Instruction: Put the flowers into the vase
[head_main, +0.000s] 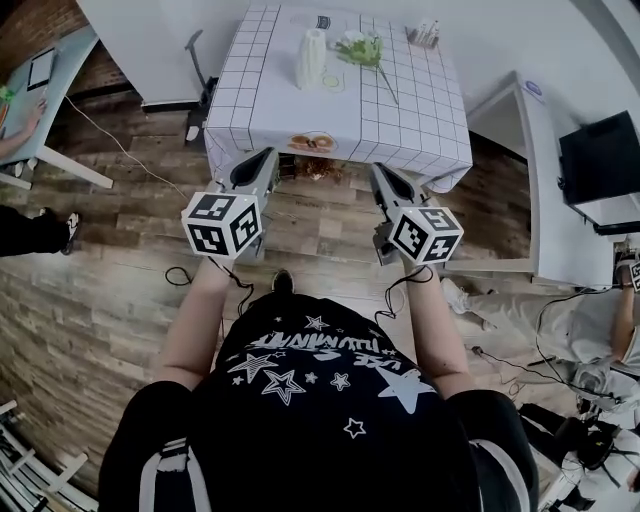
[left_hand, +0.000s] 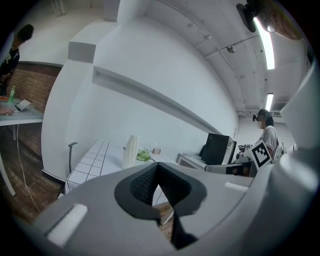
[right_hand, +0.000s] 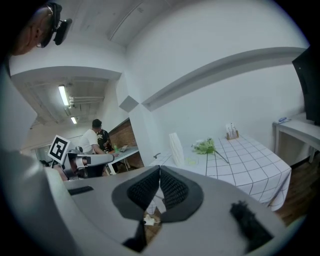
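The ribbed dark fingers (left_hand: 144, 184) of the left gripper (left_hand: 158, 167) are pressed together at their tips with nothing between them. The fingers (right_hand: 172, 189) of the right gripper (right_hand: 160, 170) are likewise closed and empty. Both grippers have smooth grey shells, and each carries a cube with black-and-white square markers.

Ahead of both sets of fingers, well apart from them, stands a table (head_main: 420, 120) under a white cloth with a thin dark grid. The vase (head_main: 312, 58) stands upright on it, tall, white and vertically ribbed, ahead of the left fingers and slightly right of them. The flowers (head_main: 362, 50) lie flat on the cloth just right of the vase. They are a pale green and white bunch with a thin dark stem that angles back toward the right fingers. A small holder (head_main: 424, 36) of upright pieces sits at the far right corner.

The grey-brown plank floor (head_main: 120, 270) runs from under the fingers to the cloth's hanging near edge, crossed by thin cables (head_main: 180, 275) near the person's feet. Right of the right fingers, a white desk (head_main: 540, 170) with a black box (head_main: 600, 160) narrows that side.
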